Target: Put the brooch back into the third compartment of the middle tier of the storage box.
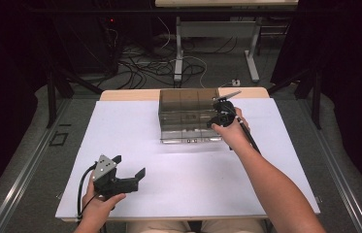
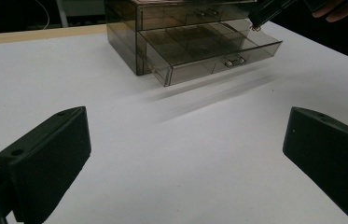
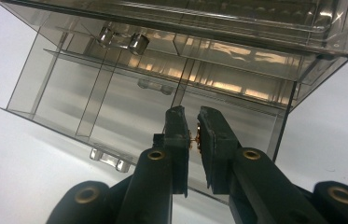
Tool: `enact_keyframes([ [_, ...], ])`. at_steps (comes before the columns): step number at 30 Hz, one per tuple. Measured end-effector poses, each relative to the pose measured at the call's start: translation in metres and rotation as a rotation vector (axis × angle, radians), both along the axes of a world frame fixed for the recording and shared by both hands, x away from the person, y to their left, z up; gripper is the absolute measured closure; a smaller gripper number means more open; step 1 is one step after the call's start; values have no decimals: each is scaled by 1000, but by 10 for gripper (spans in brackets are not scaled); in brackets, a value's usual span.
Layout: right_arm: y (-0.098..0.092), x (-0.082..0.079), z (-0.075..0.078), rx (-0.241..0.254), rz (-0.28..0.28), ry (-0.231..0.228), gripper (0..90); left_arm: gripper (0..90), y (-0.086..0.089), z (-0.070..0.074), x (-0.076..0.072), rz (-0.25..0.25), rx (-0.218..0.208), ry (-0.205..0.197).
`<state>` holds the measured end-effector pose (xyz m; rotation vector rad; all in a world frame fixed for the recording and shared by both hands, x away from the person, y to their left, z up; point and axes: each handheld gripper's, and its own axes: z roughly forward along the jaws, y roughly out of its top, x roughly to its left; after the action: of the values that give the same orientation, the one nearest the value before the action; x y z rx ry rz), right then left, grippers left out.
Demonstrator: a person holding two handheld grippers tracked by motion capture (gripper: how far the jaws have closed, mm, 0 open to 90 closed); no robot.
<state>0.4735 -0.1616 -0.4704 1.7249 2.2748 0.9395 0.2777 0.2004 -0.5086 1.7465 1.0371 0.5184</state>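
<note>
A smoky clear drawer box point(image 1: 188, 104) stands at the table's far middle, its lower drawer point(image 1: 190, 136) pulled out toward me. In the left gripper view the open drawer point(image 2: 209, 46) shows several dividers and a small clear handle point(image 2: 234, 60). My right gripper point(image 1: 222, 114) hangs over the drawer's right end. Its jaws are nearly together point(image 3: 192, 114), pinching a small gold piece point(image 3: 193, 135) above a drawer compartment point(image 3: 129, 107). My left gripper point(image 1: 130, 166) rests low at the front left, open point(image 2: 188, 121) with nothing between its fingers.
The white tabletop point(image 1: 135, 126) lies between the left gripper and the box. Beyond the table's far edge are floor cables point(image 1: 144, 68) and a desk's legs point(image 1: 178, 53). Dark curtains flank both sides.
</note>
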Motion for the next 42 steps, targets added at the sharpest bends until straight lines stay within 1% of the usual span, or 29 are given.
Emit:
enact_keyframes([
  [3, 0, 0, -1, -7, 5, -1, 824, 9, 0, 0, 0, 0, -1, 0],
  [4, 0, 0, -2, -3, 3, -1, 824, 9, 0, 0, 0, -1, 7, -3],
  [6, 0, 0, -2, -6, 6, 3, 823, 9, 0, 0, 0, -1, 7, -3],
  [8, 2, 0, -4, 4, -1, 2, 823, 9, 0, 0, 0, 0, 6, -3],
  [9, 1, 0, -4, -3, 4, 4, 823, 9, 0, 0, 0, 1, -1, 0],
  [12, 2, 0, -6, 3, -7, 14, 824, 9, 0, 0, 0, 0, -1, 0],
  [13, 2, 0, -7, -2, -2, 6, 823, 10, 0, 0, 0, 0, -1, 0],
  [15, 2, 0, -8, -5, 2, 8, 823, 9, 0, 0, 0, -1, 6, -3],
  [16, 2, 0, -8, -5, -6, 8, 823, 10, 0, 0, 0, -1, 6, -3],
  [17, 2, 0, -8, -7, -2, 15, 823, 9, 0, 0, 0, -1, 6, -3],
  [18, 2, 0, -9, -10, 1, 9, 823, 10, 0, 0, 0, 0, -1, 0],
  [20, 2, 0, -10, -12, 3, 6, 824, 10, 0, 0, 0, 0, -1, 0],
  [21, 3, 0, -10, -9, -4, 12, 823, 9, 0, 0, 0, 0, -2, -1],
  [22, 3, 0, -10, -13, 5, 15, 823, 10, 0, 0, 0, 1, -1, -1],
  [27, 3, 0, -11, -20, 0, 10, 823, 10, 0, 0, 0, 1, -2, 1],
  [28, 3, 0, -11, -12, 0, 3, 822, 10, 0, 0, 0, 1, -1, 1],
  [29, 3, 0, -11, -22, 3, 12, 820, 10, 0, 0, 0, 0, 0, 0],
  [31, 3, 0, -11, -19, 12, 11, 817, 9, 0, 0, 0, 1, -5, 2],
  [34, 3, 0, -11, -30, 13, 8, 784, 9, 0, 0, 0, -1, -1, 1],
  [36, 2, 1, -11, -18, 20, 8, 769, 10, 0, 0, 0, -1, 0, 1],
  [38, 3, 1, -11, -27, 21, 7, 761, 10, 0, 0, 0, -1, 1, 1],
  [42, 4, 0, -11, -29, 32, -5, 704, 10, 0, 0, 1, -2, 8, 1],
])
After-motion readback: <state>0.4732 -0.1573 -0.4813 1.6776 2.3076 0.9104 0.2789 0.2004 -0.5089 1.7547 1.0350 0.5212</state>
